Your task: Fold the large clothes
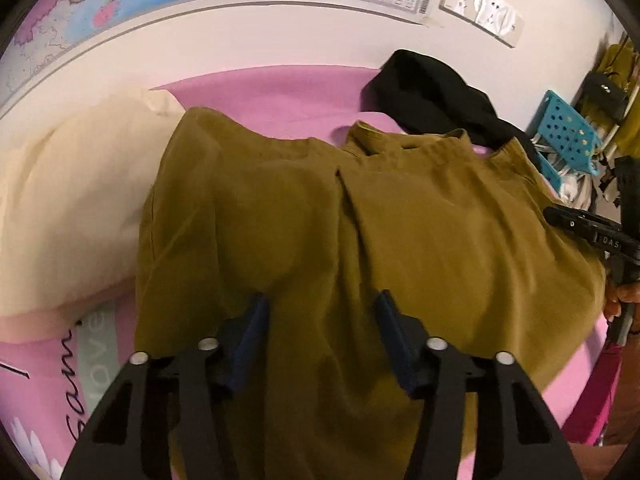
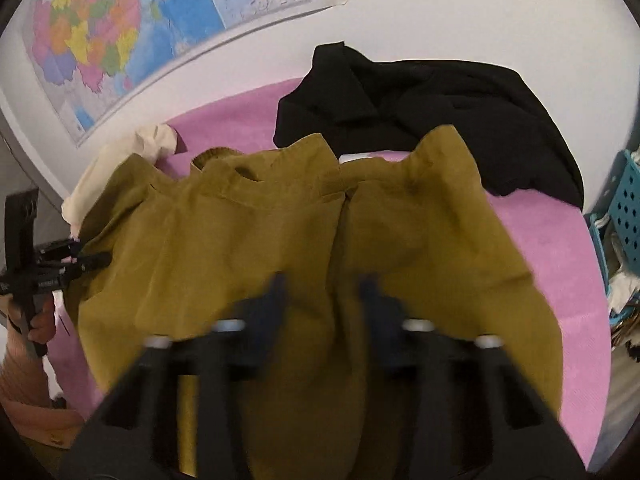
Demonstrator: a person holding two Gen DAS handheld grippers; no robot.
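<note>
An olive-brown garment (image 1: 320,220) lies spread on the pink bed, its waistband at the far side; it also shows in the right wrist view (image 2: 300,240). My left gripper (image 1: 322,302) is open, its blue-padded fingers apart just above the garment's near part. My right gripper (image 2: 324,284) is open too, blurred, hovering over the garment's middle. The right gripper shows at the right edge of the left wrist view (image 1: 592,232), and the left gripper at the left edge of the right wrist view (image 2: 60,268).
A black garment (image 2: 432,116) lies in a heap behind the olive one, near the wall. A cream pillow (image 1: 72,208) lies to the left. A blue perforated basket (image 1: 568,136) stands off the bed at the right. A map (image 2: 132,36) hangs on the wall.
</note>
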